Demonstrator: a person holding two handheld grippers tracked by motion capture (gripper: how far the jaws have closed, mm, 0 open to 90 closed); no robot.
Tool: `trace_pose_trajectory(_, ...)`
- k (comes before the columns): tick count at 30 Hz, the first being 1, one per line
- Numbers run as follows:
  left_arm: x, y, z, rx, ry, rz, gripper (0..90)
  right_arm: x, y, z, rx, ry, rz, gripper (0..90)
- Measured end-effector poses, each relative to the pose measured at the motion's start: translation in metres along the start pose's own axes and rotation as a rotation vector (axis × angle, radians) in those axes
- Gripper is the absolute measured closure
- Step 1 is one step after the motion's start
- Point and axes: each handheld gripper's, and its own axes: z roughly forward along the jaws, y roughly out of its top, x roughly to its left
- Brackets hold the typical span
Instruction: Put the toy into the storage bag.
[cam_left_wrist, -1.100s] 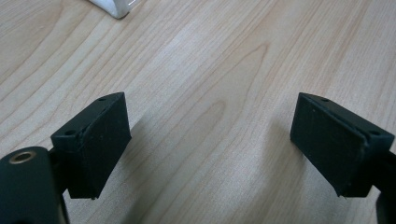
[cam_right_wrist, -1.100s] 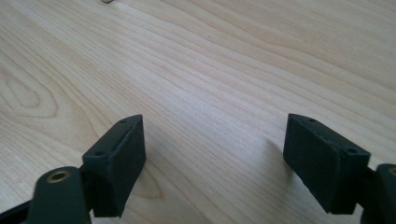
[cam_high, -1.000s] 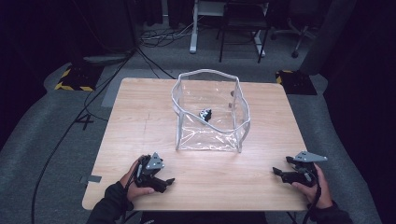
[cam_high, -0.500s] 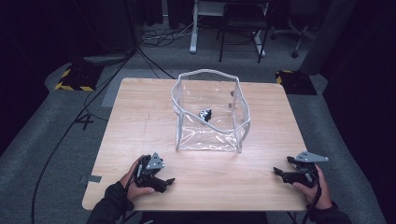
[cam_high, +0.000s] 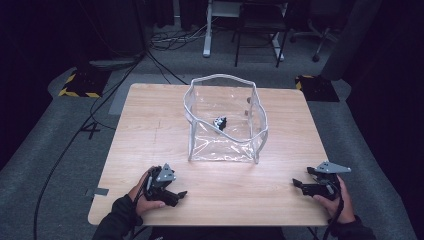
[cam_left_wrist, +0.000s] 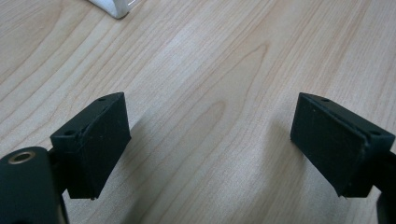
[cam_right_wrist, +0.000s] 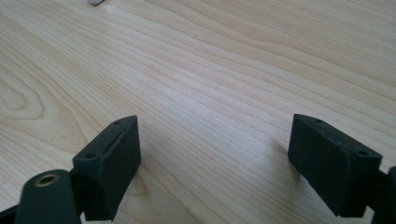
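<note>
Resting both hands near the table's (cam_high: 150, 130) front edge, we are holding the left tongs (cam_high: 176, 196) and right tongs (cam_high: 299, 184) spread wide, gripping nothing, their jaws hovering just over bare wood. The clear bag (cam_high: 225, 142) is standing open at mid-table, well apart from both, with a small black clip (cam_high: 220, 122) inside. We are judging the reach as next: going in over the bag's rim slowly, keeping the jaws spread, and avoiding pushing the soft walls inward.
</note>
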Motion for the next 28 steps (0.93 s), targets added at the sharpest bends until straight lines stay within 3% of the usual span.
trace_pose_trajectory(28, 0.0008, 0.0010, 0.0007, 0.000, 0.001, 0.005, 11.7, 0.0005, 0.0001, 0.0000, 0.000, -0.002, 0.000, 17.3)
